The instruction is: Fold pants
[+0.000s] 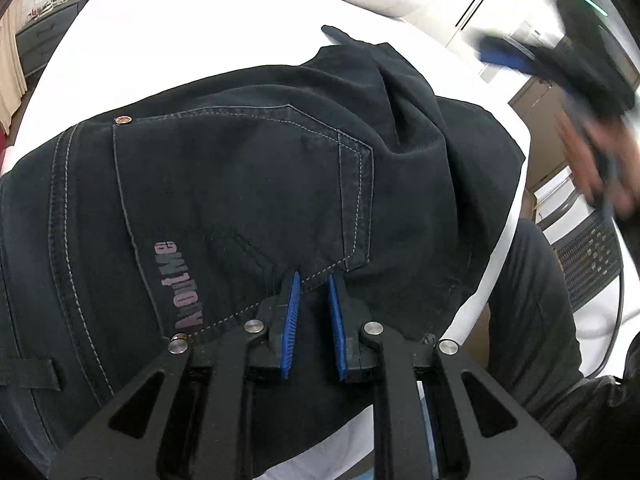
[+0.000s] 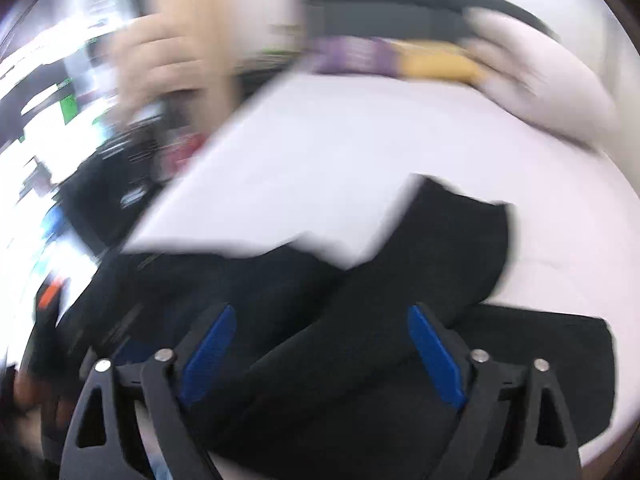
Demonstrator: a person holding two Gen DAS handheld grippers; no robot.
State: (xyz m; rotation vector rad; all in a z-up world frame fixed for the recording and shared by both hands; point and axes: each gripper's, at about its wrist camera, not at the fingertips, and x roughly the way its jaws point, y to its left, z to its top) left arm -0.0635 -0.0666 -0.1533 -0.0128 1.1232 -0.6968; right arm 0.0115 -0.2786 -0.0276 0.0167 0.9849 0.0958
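1. While the left gripper (image 1: pixel 314 280) pinches a fold of the black jeans (image 1: pixel 240 184) between its blue pads (image 1: pixel 292 312), its jaws stand narrow, with dark cloth filling the slim gap between them.
2. Just ahead of those jaws lies the back pocket (image 1: pixel 240 184), edged in pale stitching, with a pink printed word (image 1: pixel 188 284) to their left and a copper rivet (image 1: pixel 123 120) farther ahead on the left.
3. The jeans are spread on a white bed sheet (image 1: pixel 200 32), bunched into a ridge ahead and to the right of the left gripper.
4. Well off to its right, the right gripper (image 1: pixel 504 54) shows only as a blurred shape in a hand (image 1: pixel 600 160), raised clear of the cloth.
5. In its own view, heavily blurred, the right gripper (image 2: pixel 322 314) has its jaws spread wide, with nothing clamped; the pads touch no cloth.
6. Below and ahead of these open jaws a trouser leg (image 2: pixel 440 248) lies diagonally across the sheet (image 2: pixel 340 140).
7. Far ahead, at the head of the bed, sit a purple pillow (image 2: pixel 348 56) and a yellow one (image 2: pixel 432 62).
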